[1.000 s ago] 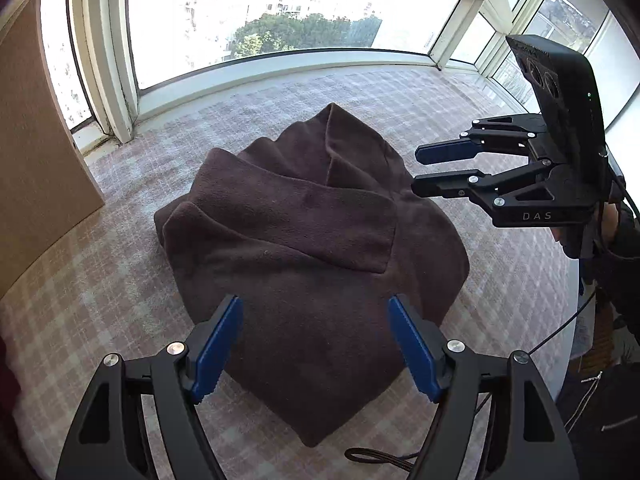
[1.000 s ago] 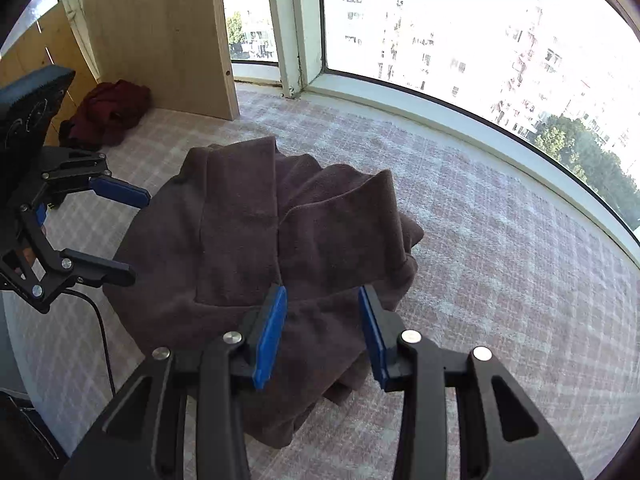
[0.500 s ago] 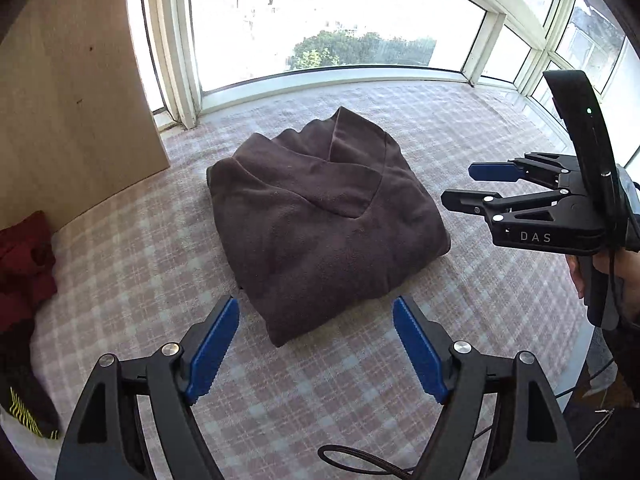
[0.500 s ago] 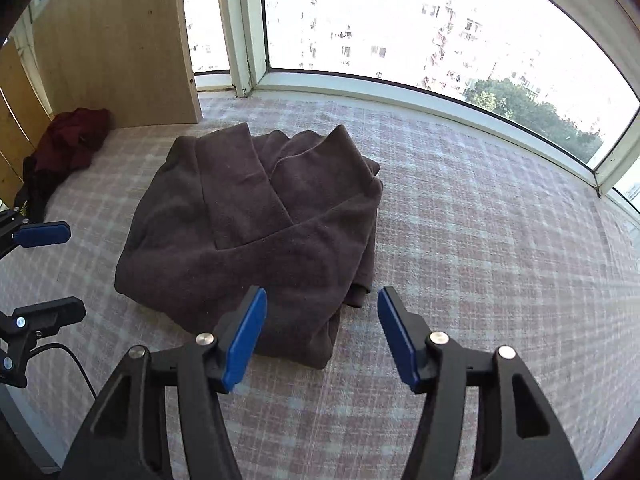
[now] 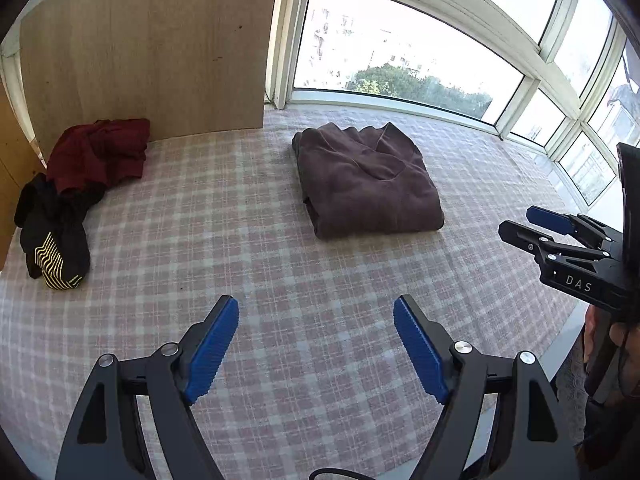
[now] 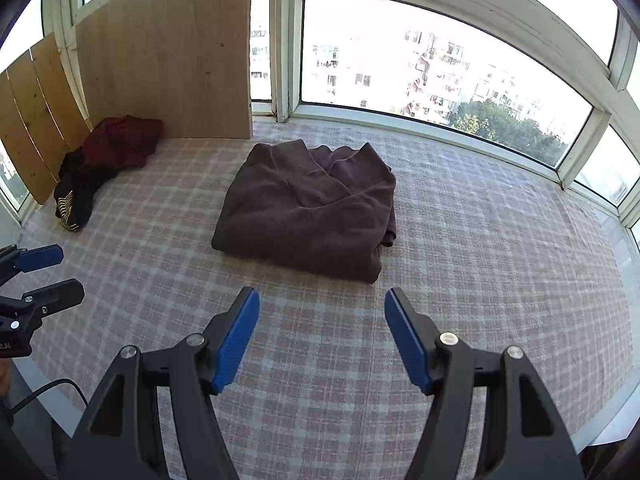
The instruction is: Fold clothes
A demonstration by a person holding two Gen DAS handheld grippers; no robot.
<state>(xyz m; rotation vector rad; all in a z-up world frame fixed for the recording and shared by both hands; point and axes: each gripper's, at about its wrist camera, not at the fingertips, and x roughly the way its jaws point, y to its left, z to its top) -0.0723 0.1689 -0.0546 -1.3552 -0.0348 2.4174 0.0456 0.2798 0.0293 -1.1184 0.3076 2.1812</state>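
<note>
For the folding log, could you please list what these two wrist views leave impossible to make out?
- Brown garment: its underside and inner layers are hidden by its own folds in both views.
- Red garment: crumpled, so its type is unclear; the black garment covers its near edge.
- Black garment's yellow print: too small to read.
- Right gripper: its body is cut off by the left view's edge.
</note>
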